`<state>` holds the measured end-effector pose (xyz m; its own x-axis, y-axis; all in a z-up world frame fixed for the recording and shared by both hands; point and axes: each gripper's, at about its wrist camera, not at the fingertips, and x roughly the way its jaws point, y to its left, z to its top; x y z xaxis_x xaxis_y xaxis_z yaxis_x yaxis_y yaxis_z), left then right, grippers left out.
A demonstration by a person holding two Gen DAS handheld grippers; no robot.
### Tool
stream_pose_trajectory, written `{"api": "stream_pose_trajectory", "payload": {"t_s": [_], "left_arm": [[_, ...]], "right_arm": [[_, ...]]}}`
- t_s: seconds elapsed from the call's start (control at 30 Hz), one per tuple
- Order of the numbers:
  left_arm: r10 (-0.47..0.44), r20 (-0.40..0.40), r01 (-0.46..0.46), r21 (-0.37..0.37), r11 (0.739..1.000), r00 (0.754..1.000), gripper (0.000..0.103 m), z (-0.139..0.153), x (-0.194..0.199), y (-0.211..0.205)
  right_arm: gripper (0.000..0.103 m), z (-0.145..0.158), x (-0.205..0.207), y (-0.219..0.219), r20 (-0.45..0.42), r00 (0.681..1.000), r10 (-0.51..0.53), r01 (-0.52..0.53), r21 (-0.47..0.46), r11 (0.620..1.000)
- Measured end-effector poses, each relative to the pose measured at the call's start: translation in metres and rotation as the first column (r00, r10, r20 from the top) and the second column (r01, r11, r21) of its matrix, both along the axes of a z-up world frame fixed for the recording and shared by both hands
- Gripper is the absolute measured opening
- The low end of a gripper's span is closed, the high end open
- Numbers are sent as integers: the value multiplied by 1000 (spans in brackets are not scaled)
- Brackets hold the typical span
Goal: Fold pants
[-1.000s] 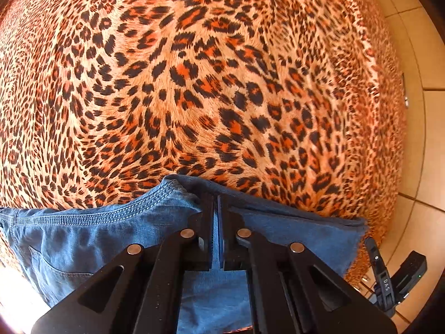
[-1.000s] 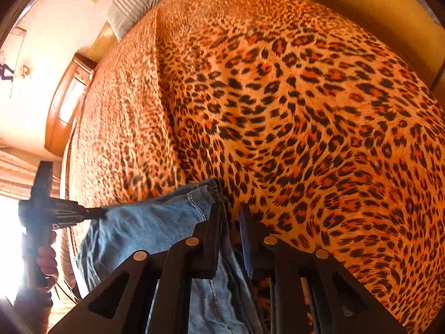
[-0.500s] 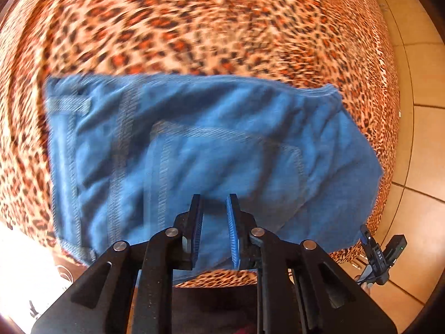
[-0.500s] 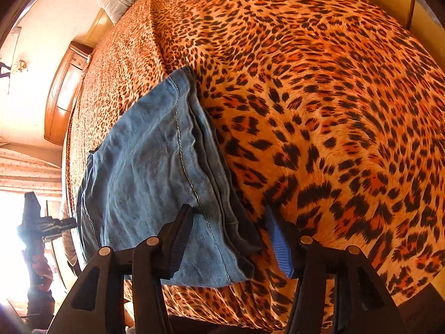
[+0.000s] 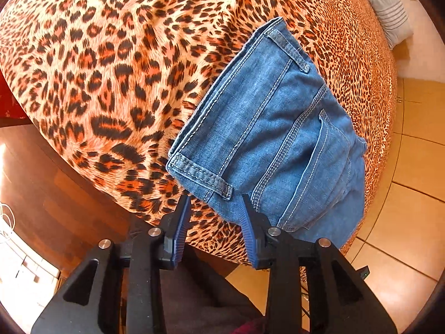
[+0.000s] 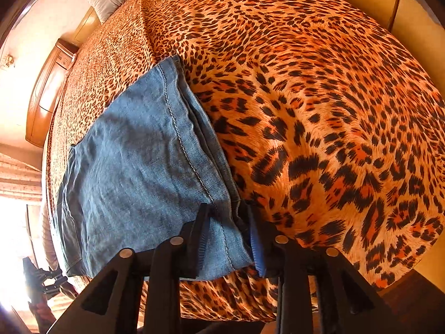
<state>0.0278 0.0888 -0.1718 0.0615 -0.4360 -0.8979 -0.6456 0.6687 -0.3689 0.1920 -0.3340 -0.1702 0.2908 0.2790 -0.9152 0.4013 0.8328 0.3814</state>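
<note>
Looking at: folded blue jeans (image 5: 275,136) lying on the leopard-print bedspread (image 5: 111,69), right near the bed's front edge.
Where the jeans are sitting: a compact denim packet; in the left wrist view the waistband with its belt loops (image 5: 203,175) is facing the camera, in the right wrist view the stacked hem edges (image 6: 200,139) are showing.
Long axis: running away from both cameras, slanting up across the bed toward the pillow (image 5: 389,14) end.
Left hand-held gripper (image 5: 215,217): jaws have just been opening and are standing partly apart, gripping nothing. Waistband corner is lying just past the tips, and only bedspread is showing between the blue pads (image 5: 247,222).
Right hand-held gripper (image 6: 230,236): jaws have just been closing in. The near corner of the layered denim is sitting between them, dark finger (image 6: 200,228) on one side, blue pad on the other. Both seem to be touching cloth, but I can't tell whether it's really pinching.
Which hand is nearer: the right one, I'd say, since it's already straddling fabric while the left is hovering off its corner.
Progress guess: fold is looking basically done, so this is probably letting go or a last tidy-up.
Next move is hinging on: that right corner. Pulling away with the layers caught could be dragging the stack open, so I'd be freeing it cleanly first.
Elsewhere: tiled floor (image 5: 411,167) beside the bed.
</note>
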Motion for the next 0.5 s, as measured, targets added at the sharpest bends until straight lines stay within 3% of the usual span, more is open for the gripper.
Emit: {"api": "stream_pose_trajectory", "payload": {"t_s": [0.1,0.17,0.2,0.23,0.27,0.3,0.33,0.47,0.5], "left_arm": [[66,-1,-66,-86,994,998,37,-14,-2,12],[89,-16,-90,-96,991,996,37,-27,5,7],[83,-19,-85,-73,994,996,33,-29,10,7],[87,-16,-88,-58,994,996,29,-30,14,8],[85,-23,-86,-47,995,996,27,-30,16,9],[78,-35,-80,-48,996,996,26,-30,19,12],[66,-42,-68,-47,997,997,25,-28,22,11],[-129,-14,128,-45,991,992,25,4,32,8],[-186,-1,186,-36,982,982,25,16,31,6]], "right_arm": [[51,1,7,12,1,1000,-22,22,7,1000],[53,3,20,24,-4,1000,-25,25,-16,1000],[50,4,27,30,-4,1000,-15,15,-40,999],[34,7,29,34,0,1000,-5,5,-61,998],[26,7,29,35,-7,1000,-2,2,-101,995],[21,4,30,34,-25,1000,-3,0,-129,992],[21,-1,28,30,-26,999,-20,17,-100,995],[34,14,22,26,7,993,-114,114,-20,993],[45,18,17,24,33,990,-137,136,20,991]]}}
